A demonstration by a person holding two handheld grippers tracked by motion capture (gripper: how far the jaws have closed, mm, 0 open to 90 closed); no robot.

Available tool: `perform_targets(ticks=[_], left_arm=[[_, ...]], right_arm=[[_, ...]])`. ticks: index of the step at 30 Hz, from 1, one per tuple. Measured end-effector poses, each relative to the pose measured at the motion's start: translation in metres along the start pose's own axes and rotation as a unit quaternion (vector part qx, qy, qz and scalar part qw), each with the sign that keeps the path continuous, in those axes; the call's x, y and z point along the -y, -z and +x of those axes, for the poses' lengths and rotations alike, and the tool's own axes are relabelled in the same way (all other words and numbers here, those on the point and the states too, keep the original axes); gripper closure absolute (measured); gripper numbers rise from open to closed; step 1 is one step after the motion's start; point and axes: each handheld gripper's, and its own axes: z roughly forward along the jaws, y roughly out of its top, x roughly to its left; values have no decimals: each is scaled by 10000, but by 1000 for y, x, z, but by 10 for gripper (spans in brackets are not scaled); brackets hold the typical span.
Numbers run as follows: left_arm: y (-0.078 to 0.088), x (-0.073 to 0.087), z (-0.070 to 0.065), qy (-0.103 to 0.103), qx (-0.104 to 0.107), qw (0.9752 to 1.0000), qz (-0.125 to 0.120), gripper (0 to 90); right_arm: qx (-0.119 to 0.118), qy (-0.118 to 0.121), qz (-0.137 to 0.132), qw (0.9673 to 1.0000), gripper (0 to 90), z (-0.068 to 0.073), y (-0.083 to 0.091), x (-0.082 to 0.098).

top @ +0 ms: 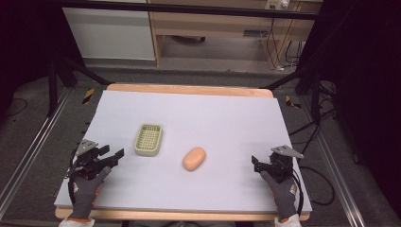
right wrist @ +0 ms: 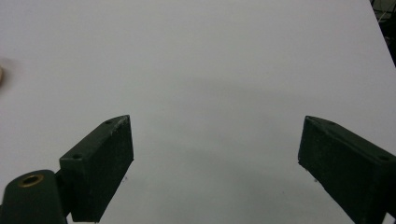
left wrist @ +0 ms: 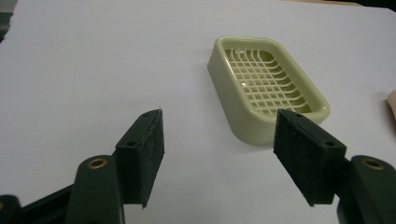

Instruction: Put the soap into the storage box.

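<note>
The soap dish (top: 148, 139), pale green with a grid floor, sits left of centre on the white table (top: 213, 113), and it is the thing nearest your left gripper (top: 111, 156). In the left gripper view the dish (left wrist: 268, 88) lies just ahead of your jaws, and your right-hand pad (left wrist: 306, 158) hides part of its near corner. At the right edge of that view only a sliver of the peach-coloured soap bar (left wrist: 391, 105) is visible, cut off by the frame. Your left gripper's jaws stand wide apart, holding nothing and touching nothing.

Moving right, the soap bar (top: 194, 158) rests on the table near the middle, close to the dish but apart from it.

Farther right, your right gripper (top: 256, 163) is well away from the bar. In the right gripper view its jaws are spread wide over bare table, empty, and a blurred pale speck at the left edge is too small to make out.
</note>
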Motion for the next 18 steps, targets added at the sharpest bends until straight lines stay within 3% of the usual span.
perform_targets(ticks=[18], left_arm=[[3, -8, -32, -435, 405, 9982, 78, 309]], right_arm=[[42, 25, 160, 9999, 101, 1, -2, 1]])
